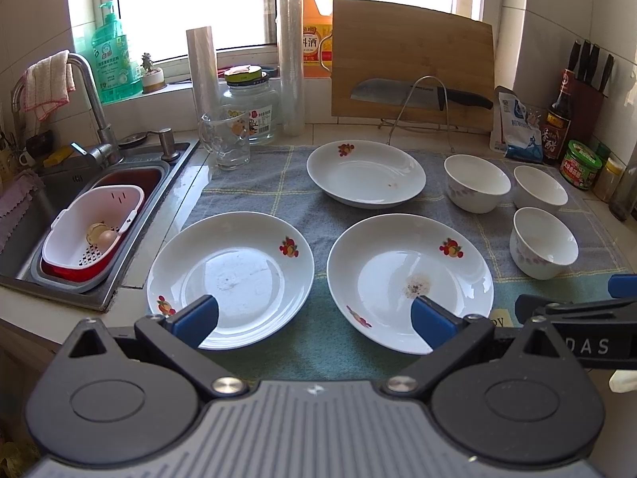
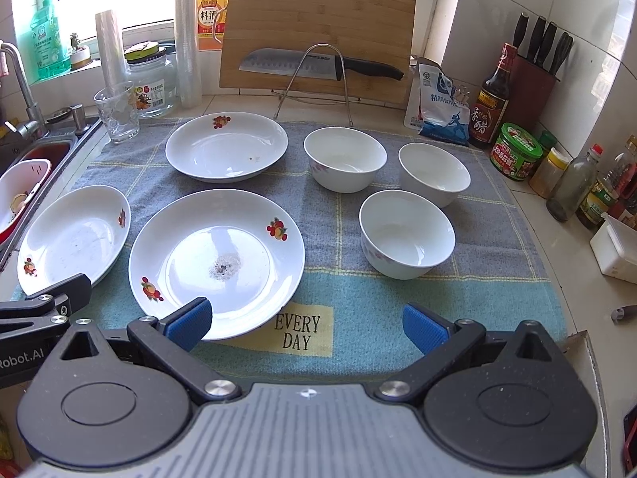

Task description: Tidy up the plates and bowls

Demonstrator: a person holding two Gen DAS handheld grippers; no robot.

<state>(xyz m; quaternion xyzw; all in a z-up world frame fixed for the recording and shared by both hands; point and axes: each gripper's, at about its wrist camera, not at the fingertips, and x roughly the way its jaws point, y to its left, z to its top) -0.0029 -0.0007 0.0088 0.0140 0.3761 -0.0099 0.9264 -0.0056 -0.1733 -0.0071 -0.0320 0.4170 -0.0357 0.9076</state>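
Three white plates with fruit prints lie on a blue-grey towel (image 2: 326,310): a near-left plate (image 1: 231,279) (image 2: 73,235), a near-middle plate (image 1: 410,279) (image 2: 217,259) with a stain at its centre, and a far plate (image 1: 366,173) (image 2: 226,146). Three white bowls stand to the right: far-left bowl (image 1: 477,181) (image 2: 344,158), far-right bowl (image 1: 540,192) (image 2: 434,173), near bowl (image 1: 543,241) (image 2: 407,233). My left gripper (image 1: 314,316) hovers open over the near rims of the two near plates. My right gripper (image 2: 306,324) is open above the towel's front, empty.
A sink (image 1: 59,215) with a white strainer basket (image 1: 93,231) lies left. A glass mug (image 1: 225,139), a jar (image 1: 251,107), plastic rolls, a cutting board (image 2: 314,28) with a knife (image 2: 318,64) and a wire rack stand behind. Sauce bottles and jars (image 2: 515,151) crowd the right.
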